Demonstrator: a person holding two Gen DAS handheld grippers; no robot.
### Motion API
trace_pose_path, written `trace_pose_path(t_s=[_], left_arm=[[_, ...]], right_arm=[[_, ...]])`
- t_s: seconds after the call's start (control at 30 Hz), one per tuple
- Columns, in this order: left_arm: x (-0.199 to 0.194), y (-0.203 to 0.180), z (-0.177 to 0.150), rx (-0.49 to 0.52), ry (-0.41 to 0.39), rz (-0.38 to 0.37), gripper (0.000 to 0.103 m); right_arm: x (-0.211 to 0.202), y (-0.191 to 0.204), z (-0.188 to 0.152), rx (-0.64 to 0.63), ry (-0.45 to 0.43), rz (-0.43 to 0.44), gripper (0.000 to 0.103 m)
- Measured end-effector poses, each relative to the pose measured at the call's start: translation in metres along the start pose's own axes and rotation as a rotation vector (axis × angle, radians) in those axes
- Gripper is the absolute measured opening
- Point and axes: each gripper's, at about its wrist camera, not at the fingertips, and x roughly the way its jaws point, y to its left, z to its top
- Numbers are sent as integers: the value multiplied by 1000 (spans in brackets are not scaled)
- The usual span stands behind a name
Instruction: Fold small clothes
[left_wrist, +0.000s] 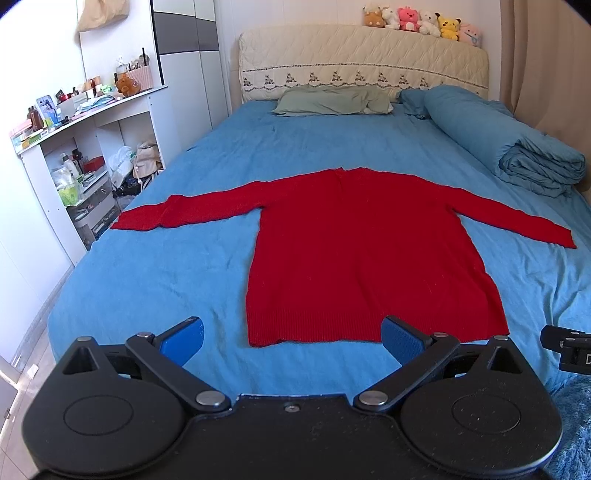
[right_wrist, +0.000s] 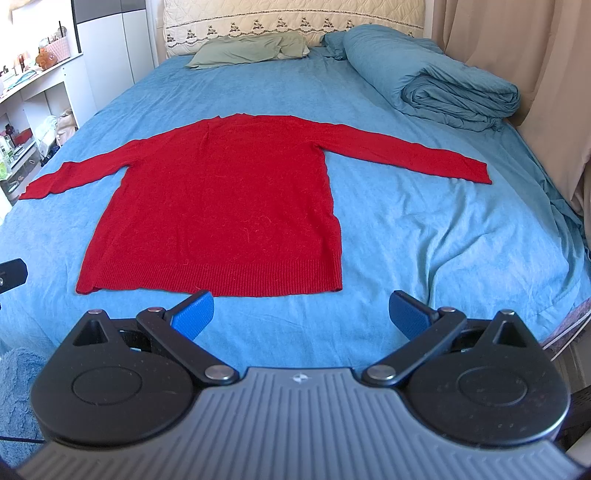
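A red long-sleeved sweater lies flat on the blue bed sheet, both sleeves spread out to the sides and the ribbed hem toward me. It also shows in the right wrist view. My left gripper is open and empty, held just short of the hem near its left half. My right gripper is open and empty, just short of the hem's right corner. Neither touches the sweater.
A rolled blue duvet lies at the bed's right side and a green pillow at the headboard. A cluttered white shelf unit stands left of the bed. Curtains hang on the right. The other gripper's edge shows at right.
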Motion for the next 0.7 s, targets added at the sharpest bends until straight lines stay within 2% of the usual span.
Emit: trace_pose_path(t_s=[0.7], left_arm=[[-2,-1,2,1,-5,-1,103]], right_arm=[[0,1,0,1,0,1,103]])
